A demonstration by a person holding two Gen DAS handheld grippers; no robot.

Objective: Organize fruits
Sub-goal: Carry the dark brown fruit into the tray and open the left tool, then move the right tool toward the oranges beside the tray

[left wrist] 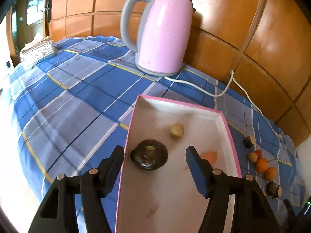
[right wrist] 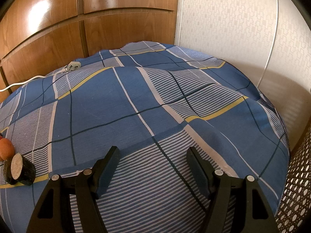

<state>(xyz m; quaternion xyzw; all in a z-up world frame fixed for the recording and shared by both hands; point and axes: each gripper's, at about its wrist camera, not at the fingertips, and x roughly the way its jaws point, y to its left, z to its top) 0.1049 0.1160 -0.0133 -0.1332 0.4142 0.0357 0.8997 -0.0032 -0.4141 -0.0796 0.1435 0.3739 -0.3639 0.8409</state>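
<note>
A white box with a pink rim point(left wrist: 180, 105) lies on the blue checked cloth. In it are a dark round fruit point(left wrist: 149, 156), a small tan fruit point(left wrist: 176, 130) and an orange fruit point(left wrist: 209, 156), which is half hidden by a finger. My left gripper point(left wrist: 155, 150) hangs open over the box, with the dark fruit lying below the gap and untouched. To the right of the box a row of several fruits, among them an orange point(left wrist: 261, 165) and a dark cut piece point(left wrist: 249, 141), rests on the cloth. My right gripper point(right wrist: 153, 151) stands open over bare cloth, right of a dark cut fruit point(right wrist: 20, 169).
A pink kettle point(left wrist: 161, 33) stands at the back against wooden panels, and its white cord point(left wrist: 223, 91) runs along the cloth to a plug point(right wrist: 73, 66). A wicker surface point(right wrist: 297, 184) lies past the table's right edge. A papered wall rises behind.
</note>
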